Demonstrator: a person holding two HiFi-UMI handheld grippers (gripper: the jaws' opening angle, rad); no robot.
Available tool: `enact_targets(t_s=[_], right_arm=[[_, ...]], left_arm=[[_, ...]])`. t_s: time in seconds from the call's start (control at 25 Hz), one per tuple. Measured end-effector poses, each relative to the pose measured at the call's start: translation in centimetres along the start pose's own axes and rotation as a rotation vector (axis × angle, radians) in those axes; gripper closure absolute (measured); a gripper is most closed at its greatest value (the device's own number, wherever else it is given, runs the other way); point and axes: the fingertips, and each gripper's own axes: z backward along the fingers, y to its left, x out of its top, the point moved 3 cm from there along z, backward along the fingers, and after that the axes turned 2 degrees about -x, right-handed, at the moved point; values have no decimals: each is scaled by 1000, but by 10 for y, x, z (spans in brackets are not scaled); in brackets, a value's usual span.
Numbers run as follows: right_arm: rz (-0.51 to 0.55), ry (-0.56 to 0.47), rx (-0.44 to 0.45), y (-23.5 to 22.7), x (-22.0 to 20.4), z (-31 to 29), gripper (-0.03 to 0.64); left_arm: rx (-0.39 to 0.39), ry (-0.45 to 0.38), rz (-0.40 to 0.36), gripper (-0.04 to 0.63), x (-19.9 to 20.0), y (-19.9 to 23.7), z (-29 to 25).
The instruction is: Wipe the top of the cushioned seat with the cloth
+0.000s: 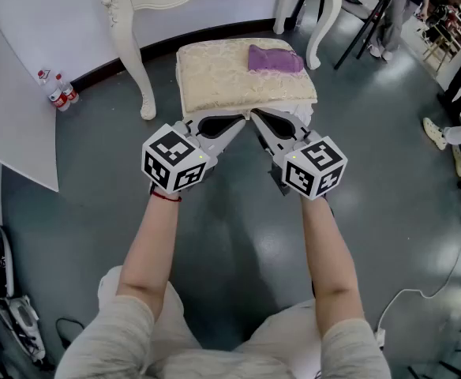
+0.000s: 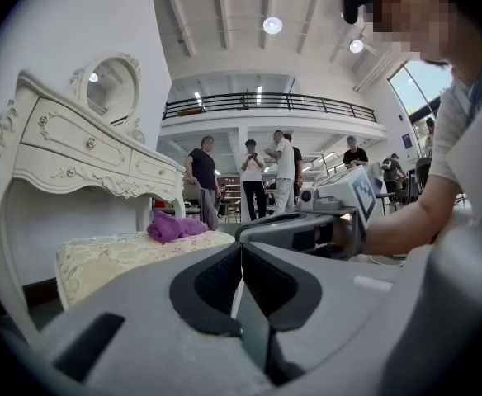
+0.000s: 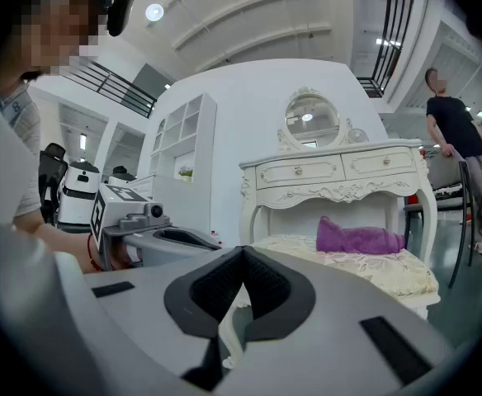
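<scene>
Grey floor [image 1: 238,235] underlies both tools: left gripper [image 1: 234,123] and right gripper [image 1: 266,123] each hold jaws clenched together, empty, before the near edge of the cream cushioned seat [image 1: 223,81]. A crumpled purple cloth [image 1: 275,58] lies on the seat's far right part, apart from both.

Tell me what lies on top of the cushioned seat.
A crumpled purple cloth lies on the cushioned seat, near its far right corner; nothing else shows. The patch of seat beneath the cloth is covered.
</scene>
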Motion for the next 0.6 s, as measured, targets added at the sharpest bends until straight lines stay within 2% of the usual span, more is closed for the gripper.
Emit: enact_targets(t_s=[0.6], right_arm=[[-4,11,4,0,-4,-5,609]], left_arm=[[-4,-18,10,581,2,3,-2]])
